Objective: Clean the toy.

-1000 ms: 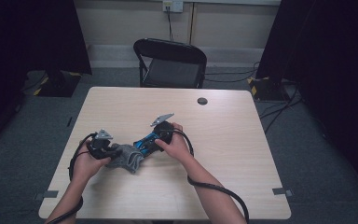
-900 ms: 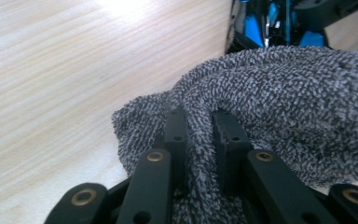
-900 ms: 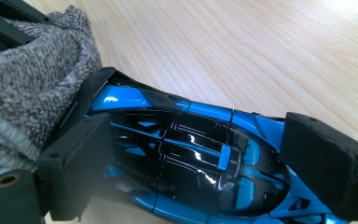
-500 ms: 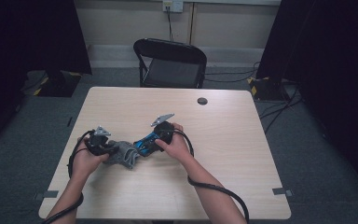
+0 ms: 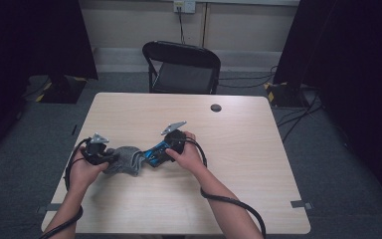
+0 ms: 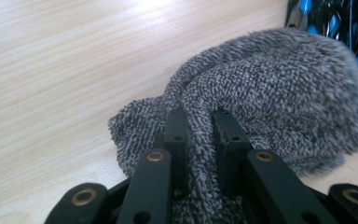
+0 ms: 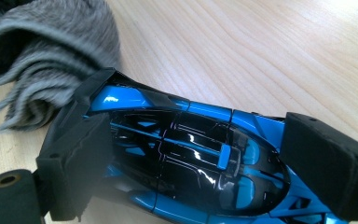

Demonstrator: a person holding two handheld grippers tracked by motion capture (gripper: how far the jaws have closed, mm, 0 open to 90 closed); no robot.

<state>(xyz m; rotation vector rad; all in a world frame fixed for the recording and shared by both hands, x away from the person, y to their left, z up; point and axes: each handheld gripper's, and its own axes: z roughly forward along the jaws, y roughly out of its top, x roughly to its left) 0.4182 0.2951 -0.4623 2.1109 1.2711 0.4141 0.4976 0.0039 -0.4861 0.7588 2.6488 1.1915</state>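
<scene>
- Blue toy car (image 7: 186, 158): clamped across its width in the right tool (image 5: 160, 153), long axis pointing ahead at the cloth.
- Grey cloth (image 6: 279, 93): fold pinched in the closed left tool (image 6: 199, 135), bunched on the tabletop (image 5: 258, 149) between both tools, touching the car's nose.

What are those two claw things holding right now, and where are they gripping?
The left gripper pinches a fold at the edge of the grey fuzzy cloth. The right gripper clamps the blue and black toy car across its body.

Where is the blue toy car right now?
The blue toy car sits left of the table's middle in the high view, clamped in the right claw, its end touching the grey fuzzy cloth.
</scene>
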